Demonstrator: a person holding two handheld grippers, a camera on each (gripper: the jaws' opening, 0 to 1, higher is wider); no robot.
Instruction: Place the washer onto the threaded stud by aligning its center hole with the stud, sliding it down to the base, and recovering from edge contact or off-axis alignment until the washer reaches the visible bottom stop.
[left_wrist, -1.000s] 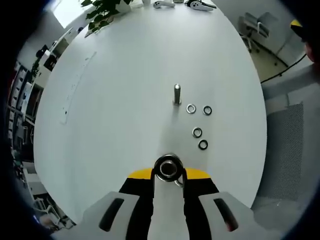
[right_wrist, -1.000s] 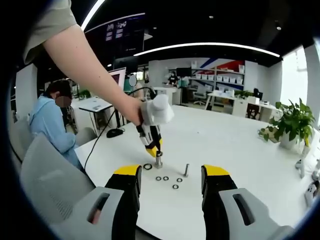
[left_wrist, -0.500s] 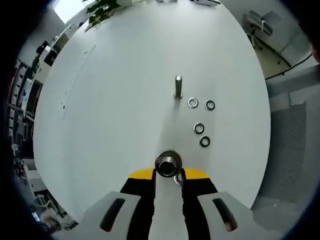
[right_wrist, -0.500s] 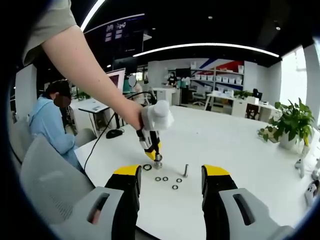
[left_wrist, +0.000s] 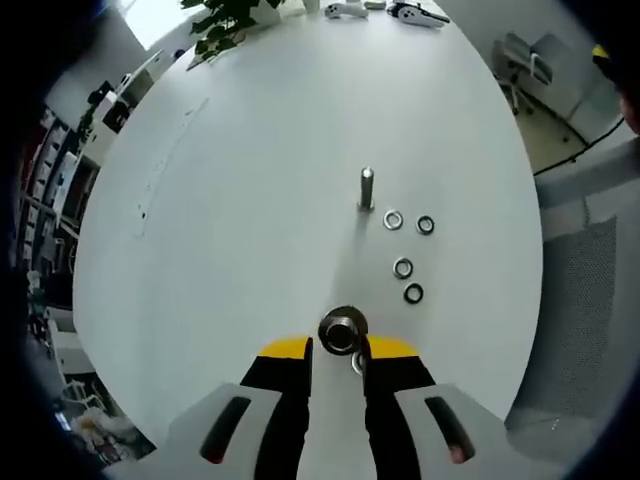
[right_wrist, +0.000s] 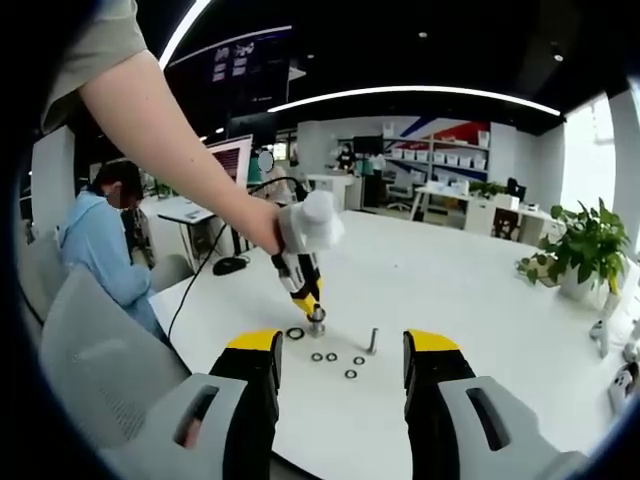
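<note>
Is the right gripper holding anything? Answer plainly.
No: the right gripper stands open above the table, nothing between its jaws.

**Hidden under the tongs**

Low in the left gripper view, a washer (left_wrist: 357, 362) peeks half out from behind the metal cylinder (left_wrist: 342, 332). In the right gripper view, the stud's (right_wrist: 372, 340) threads are too small to make out.
</note>
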